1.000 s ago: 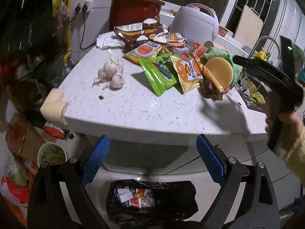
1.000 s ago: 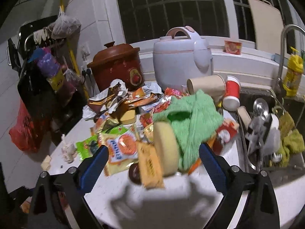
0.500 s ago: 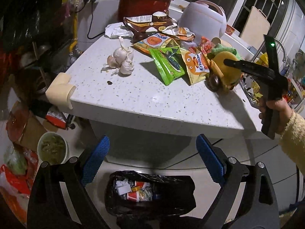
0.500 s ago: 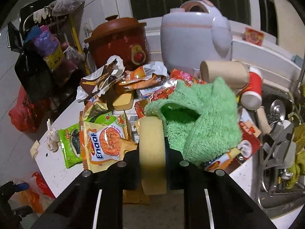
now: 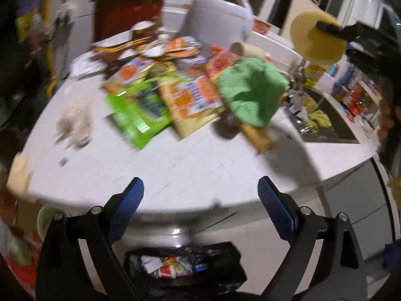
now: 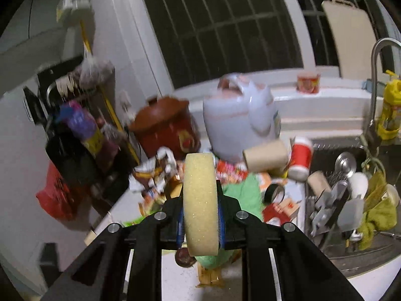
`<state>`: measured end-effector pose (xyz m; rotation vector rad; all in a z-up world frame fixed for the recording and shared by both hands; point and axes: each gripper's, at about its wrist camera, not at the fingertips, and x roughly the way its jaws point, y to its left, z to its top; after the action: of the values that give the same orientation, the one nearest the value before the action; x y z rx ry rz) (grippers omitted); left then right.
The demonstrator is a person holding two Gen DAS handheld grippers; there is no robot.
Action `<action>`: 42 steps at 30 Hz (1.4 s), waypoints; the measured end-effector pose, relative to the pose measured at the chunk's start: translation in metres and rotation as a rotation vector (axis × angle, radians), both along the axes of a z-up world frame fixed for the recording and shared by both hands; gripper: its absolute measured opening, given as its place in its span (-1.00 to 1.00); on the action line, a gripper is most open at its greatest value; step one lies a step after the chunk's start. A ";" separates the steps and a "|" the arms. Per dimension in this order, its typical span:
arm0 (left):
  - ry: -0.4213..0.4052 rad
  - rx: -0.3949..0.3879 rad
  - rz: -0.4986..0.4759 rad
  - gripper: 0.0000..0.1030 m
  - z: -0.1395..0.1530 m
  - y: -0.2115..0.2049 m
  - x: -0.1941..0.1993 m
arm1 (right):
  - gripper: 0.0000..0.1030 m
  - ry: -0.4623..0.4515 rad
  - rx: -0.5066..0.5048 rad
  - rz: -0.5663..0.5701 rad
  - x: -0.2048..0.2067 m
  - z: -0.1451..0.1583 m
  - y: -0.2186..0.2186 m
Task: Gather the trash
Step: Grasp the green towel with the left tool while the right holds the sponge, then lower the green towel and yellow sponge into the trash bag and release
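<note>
Only the left wrist view shows the black-lined bin (image 5: 185,268) on the floor under the worktop (image 5: 175,170) edge, with crumpled wrappers inside. Same view: left hand-held gripper (image 5: 200,200) with its two blue pads wide apart, nothing between them, hanging over the worktop's front edge above the bin. At upper right, the right hand-held gripper (image 5: 323,26) carries one round yellow sponge (image 5: 315,37) in the air, clear of the pile and above the sink side.

The right wrist view shows the grip close up: sponge (image 6: 200,205) stood on edge, pinched between both pads, right hand-held gripper (image 6: 200,215) closed narrowly on it. This view alone shows the barred window, one tap (image 6: 376,75), one yellow bottle (image 6: 389,110), one cutting board (image 6: 351,35) on the sill, and utensils in the sink (image 6: 338,200).

Counts, both views agreeing: one brown crock pot (image 5: 127,12), one white rice cooker (image 5: 218,17), one green cloth (image 5: 253,92), one brown paper cup (image 6: 265,158) lying on its side, one dark round object (image 5: 228,125) beside the cloth. One red-and-white cup (image 6: 300,160), right view only. Snack packets: one green (image 5: 137,113), one orange-and-yellow (image 5: 193,105) beside it, several more behind, too blurred to count. Pale blurred lumps (image 5: 72,123) at the worktop's left.
</note>
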<state>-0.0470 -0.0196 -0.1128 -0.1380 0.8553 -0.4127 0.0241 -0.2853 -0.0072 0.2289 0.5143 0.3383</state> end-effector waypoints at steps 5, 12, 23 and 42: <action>-0.013 -0.046 -0.077 0.74 0.024 -0.054 0.057 | -0.62 -0.050 -0.003 -0.028 -0.034 0.016 -0.022; 0.030 0.130 -0.189 0.07 0.007 -0.129 0.128 | -0.60 0.008 0.028 -0.107 -0.067 -0.006 -0.058; -0.066 0.064 -0.226 -0.78 0.056 -0.109 0.127 | -0.59 0.044 0.077 -0.141 -0.080 -0.026 -0.082; -0.532 -0.187 -0.230 -0.78 0.267 0.042 -0.024 | -0.59 -0.056 0.103 0.133 -0.096 0.019 -0.014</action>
<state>-0.0714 0.0228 0.1543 -0.0952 0.3068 -0.7075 -0.0721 -0.2993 0.0118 0.2849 0.4579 0.5000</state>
